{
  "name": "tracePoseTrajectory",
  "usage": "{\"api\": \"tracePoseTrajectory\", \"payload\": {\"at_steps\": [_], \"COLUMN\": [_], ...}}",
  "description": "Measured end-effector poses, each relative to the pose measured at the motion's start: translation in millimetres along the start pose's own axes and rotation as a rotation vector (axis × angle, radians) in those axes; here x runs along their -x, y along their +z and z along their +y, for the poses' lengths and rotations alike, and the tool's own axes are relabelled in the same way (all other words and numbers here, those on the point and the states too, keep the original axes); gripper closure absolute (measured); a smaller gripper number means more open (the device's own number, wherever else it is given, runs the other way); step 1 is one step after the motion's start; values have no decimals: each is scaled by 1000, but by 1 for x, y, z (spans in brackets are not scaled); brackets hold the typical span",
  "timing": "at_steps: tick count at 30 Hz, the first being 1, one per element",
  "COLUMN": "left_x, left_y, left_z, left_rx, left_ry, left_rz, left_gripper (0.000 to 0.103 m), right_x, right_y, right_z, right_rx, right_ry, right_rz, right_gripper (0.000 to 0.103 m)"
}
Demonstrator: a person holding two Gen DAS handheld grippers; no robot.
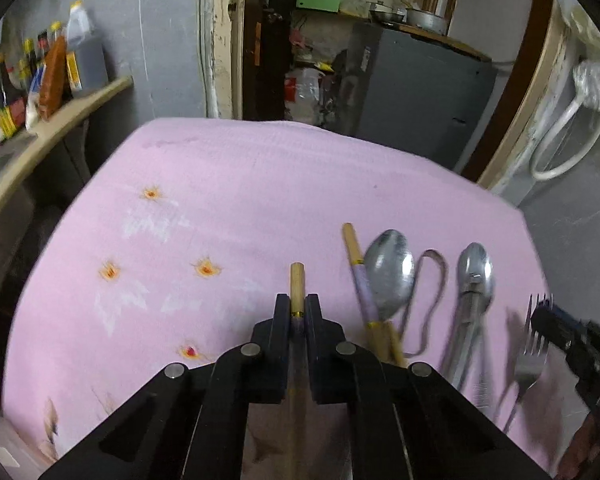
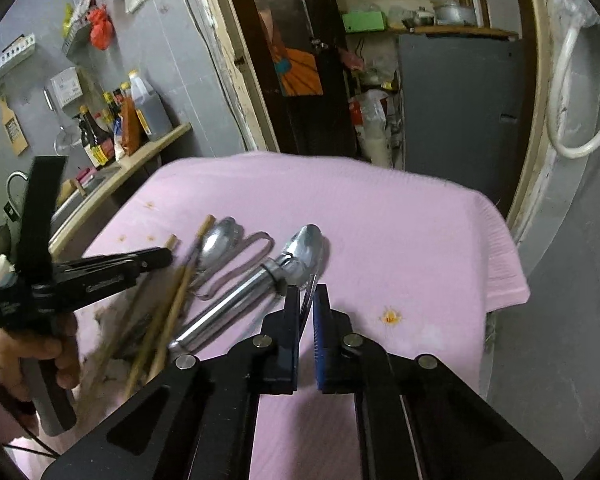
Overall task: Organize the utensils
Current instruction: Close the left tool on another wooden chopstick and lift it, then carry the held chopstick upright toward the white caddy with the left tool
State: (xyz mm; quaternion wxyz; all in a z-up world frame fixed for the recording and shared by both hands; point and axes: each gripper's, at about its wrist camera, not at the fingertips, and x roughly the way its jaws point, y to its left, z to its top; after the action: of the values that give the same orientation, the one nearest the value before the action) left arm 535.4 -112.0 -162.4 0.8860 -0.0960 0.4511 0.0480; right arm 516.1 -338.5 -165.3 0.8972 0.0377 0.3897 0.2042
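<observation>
Closest in the left wrist view, the left hand-held gripper (image 1: 298,312) is clamped on one wooden chopstick (image 1: 297,280), whose tip pokes out past the jaws. Closest in the right wrist view, the right hand-held gripper (image 2: 306,300) is pinched tight on a thin fork (image 2: 309,292). Beyond lie another chopstick (image 1: 354,256), two spoons (image 1: 390,276) and a wire loop (image 1: 434,280), bunched together on the pink-clothed desk (image 1: 260,184). Risks: either slim utensil could swivel or slip in its narrow grip when lifted, and a swing could knock the crowded spoons.
</observation>
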Motion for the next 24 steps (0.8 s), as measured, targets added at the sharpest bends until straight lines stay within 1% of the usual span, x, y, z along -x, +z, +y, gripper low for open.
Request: {"api": "tracePoseTrajectory", "payload": {"at_steps": [3, 7, 11, 13, 15, 17, 20, 24], "left_x": [16, 45, 88, 110, 135, 155, 190, 229], "left_y": [-1, 0, 0, 1, 1, 1, 6, 17], "left_z": [0, -11, -17, -18, -15, -11, 3, 27], "left_rx": [24, -6, -28, -37, -50, -59, -49, -30], "left_ry": [-41, -89, -164, -194, -236, -260, -311, -349], "left_rz": [-19, -71, -140, -171, -201, -225, -279, -344], "left_gripper": [96, 96, 96, 96, 96, 96, 96, 96], "right_x": [25, 65, 110, 128, 147, 167, 191, 215], "right_y": [1, 2, 4, 6, 13, 20, 31, 48], "right_z": [8, 19, 39, 48, 61, 74, 96, 136], "right_rx": [20, 24, 54, 65, 69, 69, 73, 111], "right_ry": [-32, -82, -161, -186, -209, -222, -229, -223], "right_rz": [-39, -106, -188, -215, -243, -276, -319, -382], "right_gripper": [99, 100, 101, 101, 101, 101, 101, 101]}}
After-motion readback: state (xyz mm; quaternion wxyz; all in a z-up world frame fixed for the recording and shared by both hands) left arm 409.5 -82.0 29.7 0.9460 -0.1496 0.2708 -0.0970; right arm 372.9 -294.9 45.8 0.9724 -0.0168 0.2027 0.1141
